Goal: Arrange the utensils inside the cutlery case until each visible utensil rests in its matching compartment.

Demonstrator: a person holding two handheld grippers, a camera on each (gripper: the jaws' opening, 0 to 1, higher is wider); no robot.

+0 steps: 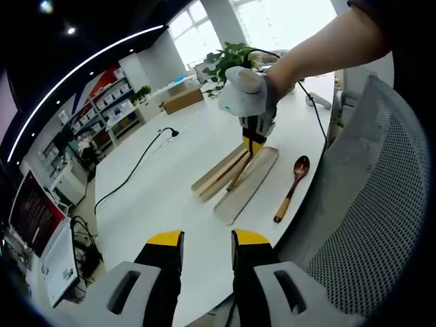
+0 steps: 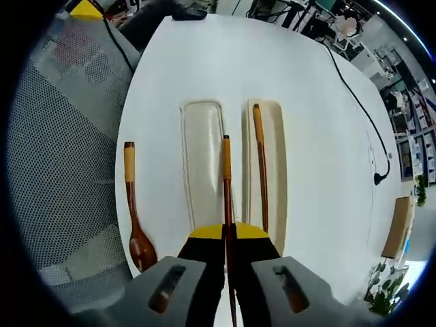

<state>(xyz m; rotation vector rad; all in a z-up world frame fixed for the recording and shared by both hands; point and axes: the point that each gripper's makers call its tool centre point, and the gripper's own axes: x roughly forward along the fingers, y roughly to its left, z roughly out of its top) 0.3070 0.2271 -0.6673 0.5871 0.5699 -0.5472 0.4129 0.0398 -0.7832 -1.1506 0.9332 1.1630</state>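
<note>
Right gripper (image 2: 228, 235), black jaws with yellow tips, is seen clamped on a thin brown wooden chopstick with a yellow-orange end (image 2: 227, 178). In the right gripper view the stick runs forward from between the jaws, along the gap between the two halves of the case. Whether it touches the case cannot be told.

The pale beige two-part cutlery case (image 2: 202, 163) is laid open on the round white table (image 2: 313, 136), both long trays side by side. A second matching chopstick (image 2: 260, 170) is seen lying lengthwise inside the right-hand tray. The left-hand tray is seen bare.

A dark brown wooden spoon with a yellow-orange handle tip (image 2: 133, 211) is laid on the table just beside the left-hand tray, outside the case, bowl toward the camera, near the table edge. A grey mesh chair back (image 2: 61, 157) is seen beyond that edge.

In the left gripper view, the left gripper (image 1: 206, 248) is held well apart from the case (image 1: 246, 185), jaws spread with nothing between them. The right gripper (image 1: 253, 144) is seen above the case, gripped by a gloved hand (image 1: 246, 92). The spoon (image 1: 293, 185) is seen beside the case.

A black cable (image 1: 136, 167) is run across the table.
</note>
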